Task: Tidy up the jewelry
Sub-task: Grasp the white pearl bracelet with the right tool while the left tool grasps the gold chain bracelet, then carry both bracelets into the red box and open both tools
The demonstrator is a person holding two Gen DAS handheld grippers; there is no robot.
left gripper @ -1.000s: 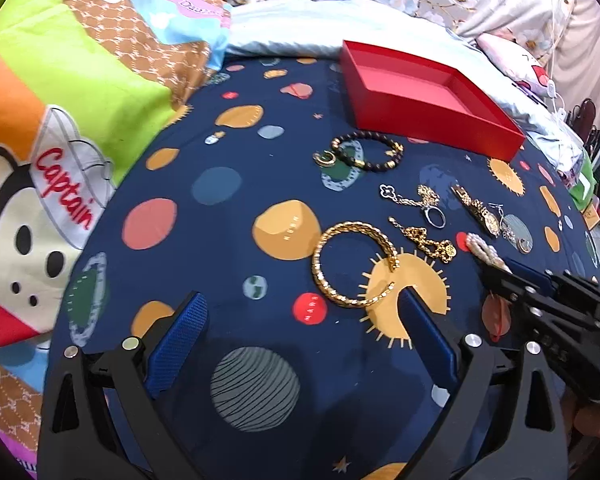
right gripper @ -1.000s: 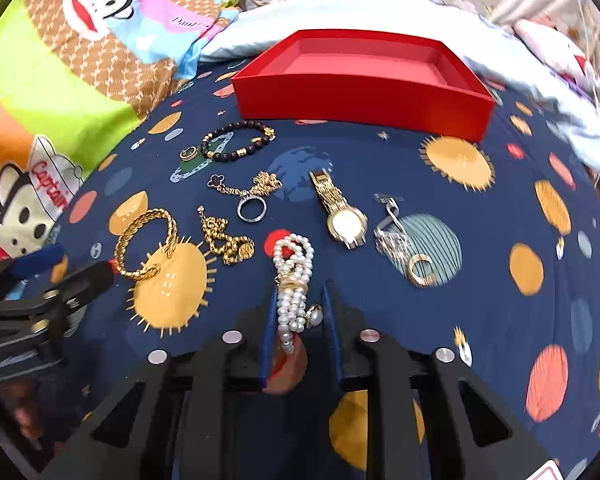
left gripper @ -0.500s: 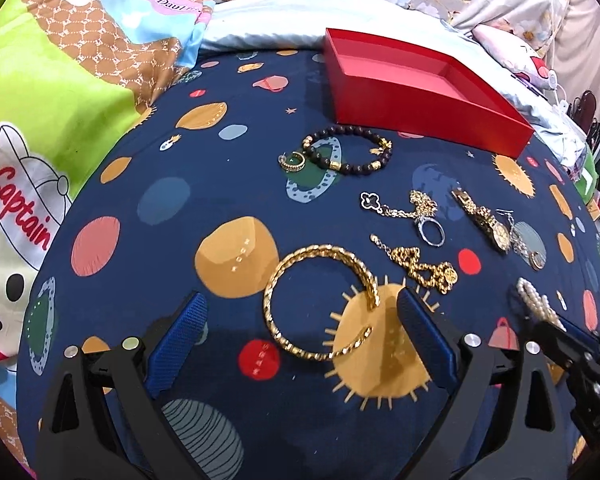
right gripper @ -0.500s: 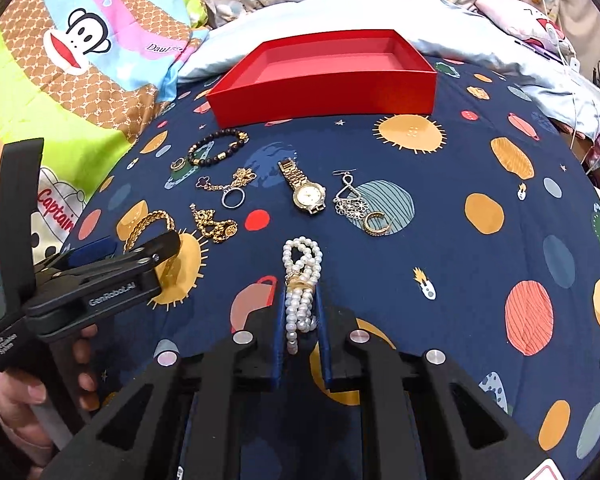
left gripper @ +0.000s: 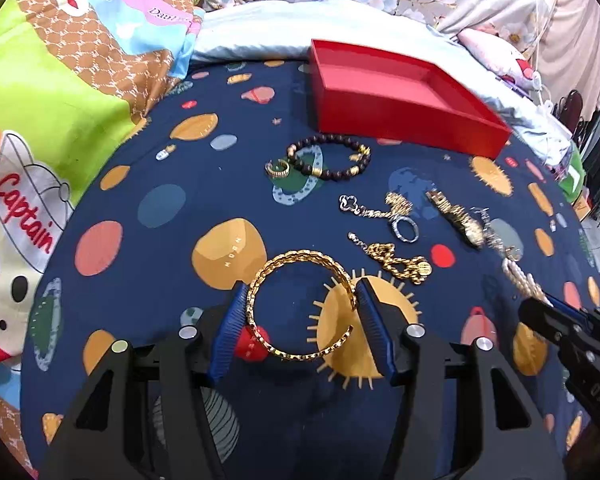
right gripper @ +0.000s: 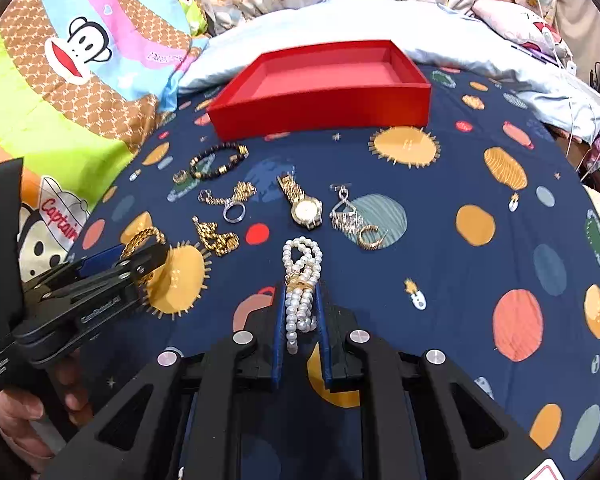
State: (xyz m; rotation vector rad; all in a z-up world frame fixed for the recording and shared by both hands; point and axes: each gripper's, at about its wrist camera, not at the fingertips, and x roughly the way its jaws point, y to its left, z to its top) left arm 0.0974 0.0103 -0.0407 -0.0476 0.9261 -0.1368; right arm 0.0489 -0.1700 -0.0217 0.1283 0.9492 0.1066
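Left gripper [left gripper: 301,312] has just been closing on the gold bangle [left gripper: 300,304]; right gripper [right gripper: 300,312] pinches the pearl bracelet [right gripper: 301,280].
Squeeze gently, lift both straight up, then carry them to the red box [right gripper: 319,92].

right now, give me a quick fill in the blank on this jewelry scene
1. The right tool is shut on the ____ bracelet.
2. The gold bangle lies between the pads of the ____ tool.
3. The red tray holds ____ jewelry.
4. The watch has a ____ band.

Missing words: pearl; left; no; gold
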